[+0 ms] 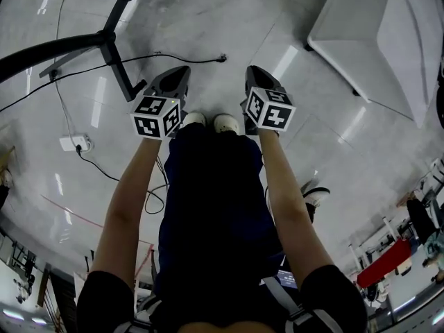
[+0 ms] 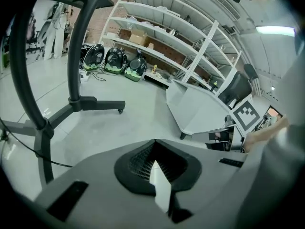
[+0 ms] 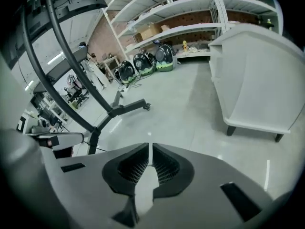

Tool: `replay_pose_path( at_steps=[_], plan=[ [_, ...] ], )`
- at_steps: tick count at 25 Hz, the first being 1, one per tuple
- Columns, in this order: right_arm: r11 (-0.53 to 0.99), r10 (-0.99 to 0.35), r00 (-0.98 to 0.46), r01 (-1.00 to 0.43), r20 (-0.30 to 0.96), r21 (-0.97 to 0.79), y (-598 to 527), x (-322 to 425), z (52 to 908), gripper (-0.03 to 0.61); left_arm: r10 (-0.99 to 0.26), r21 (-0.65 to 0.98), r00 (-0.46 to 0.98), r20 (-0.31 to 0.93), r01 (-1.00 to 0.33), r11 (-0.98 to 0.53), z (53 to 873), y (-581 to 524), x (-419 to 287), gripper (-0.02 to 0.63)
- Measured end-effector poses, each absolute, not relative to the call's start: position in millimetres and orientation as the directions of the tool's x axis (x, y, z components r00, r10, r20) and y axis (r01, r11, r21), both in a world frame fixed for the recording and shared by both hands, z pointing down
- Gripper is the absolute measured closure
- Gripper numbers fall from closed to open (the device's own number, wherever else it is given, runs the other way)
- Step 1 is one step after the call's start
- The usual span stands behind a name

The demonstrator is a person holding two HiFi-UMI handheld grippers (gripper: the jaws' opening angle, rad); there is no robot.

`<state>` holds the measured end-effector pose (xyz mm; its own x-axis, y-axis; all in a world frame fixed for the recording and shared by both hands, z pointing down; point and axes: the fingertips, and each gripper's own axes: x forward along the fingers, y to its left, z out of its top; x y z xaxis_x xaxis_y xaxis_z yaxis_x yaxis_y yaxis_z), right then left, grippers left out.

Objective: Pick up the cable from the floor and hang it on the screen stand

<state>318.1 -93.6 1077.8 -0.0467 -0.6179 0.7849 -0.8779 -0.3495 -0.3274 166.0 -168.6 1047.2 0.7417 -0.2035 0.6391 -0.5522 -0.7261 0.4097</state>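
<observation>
Grey polished floor (image 1: 229, 19) fills the head view. One big white desk (image 1: 374, 40) stands on it at the upper right. In the left gripper view, long white shelving (image 2: 190, 42) runs along a brick wall; one shelf carries a single cardboard box (image 2: 138, 37), and what else lies on the shelves is too small to tell. The black screen stand (image 1: 111, 40) rises at the upper left on spread legs.

Two bare forearms reach forward and down, side by side and nearly parallel, above two white shoes (image 1: 208, 121). The left gripper (image 1: 182, 71) and the right gripper (image 1: 251, 71) both slope towards the floor, well apart from each other. The left jaws meet at their tips with nothing between them. The right jaws are closed to a thin slit and also hold nothing.

Three green-and-black bags (image 2: 114, 61) sit in a row on the floor below the shelving.

The thin black cable (image 1: 173, 57) lies on the floor, passing the stand's base and ending in a plug just ahead of the grippers, touched by neither. One white power strip (image 1: 75, 143) lies at the left.
</observation>
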Motion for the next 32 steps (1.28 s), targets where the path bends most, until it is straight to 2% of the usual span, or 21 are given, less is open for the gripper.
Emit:
replay_pose_path(
  at_steps=[6, 16, 25, 29, 32],
  plan=[
    [-0.338, -0.595, -0.099, -0.869, 0.797, -0.361, -94, 309, 1151, 0.548, -0.176, 0.408, 0.733, 0.658, -0.543, -0.734, 1120, -174, 163, 0.611],
    [-0.316, -0.57, -0.173, -0.856, 0.803, -0.408, -114, 287, 1248, 0.469, -0.156, 0.413, 0.721, 0.675, -0.544, -0.731, 1218, -178, 170, 0.611],
    [-0.388, -0.53, -0.168, -0.824, 0.831, -0.413, -122, 277, 1311, 0.419, -0.149, 0.413, 0.73, 0.667, -0.529, -0.741, 1263, -185, 167, 0.611],
    [-0.45, -0.512, -0.116, -0.807, 0.851, -0.381, -125, 275, 1333, 0.414, -0.14, 0.402, 0.726, 0.673, -0.518, -0.755, 1277, -180, 165, 0.611],
    [-0.439, -0.49, -0.1, -0.83, 0.866, -0.344, -125, 271, 1343, 0.414, -0.136, 0.409, 0.732, 0.668, -0.514, -0.754, 1280, -177, 167, 0.611]
  ],
)
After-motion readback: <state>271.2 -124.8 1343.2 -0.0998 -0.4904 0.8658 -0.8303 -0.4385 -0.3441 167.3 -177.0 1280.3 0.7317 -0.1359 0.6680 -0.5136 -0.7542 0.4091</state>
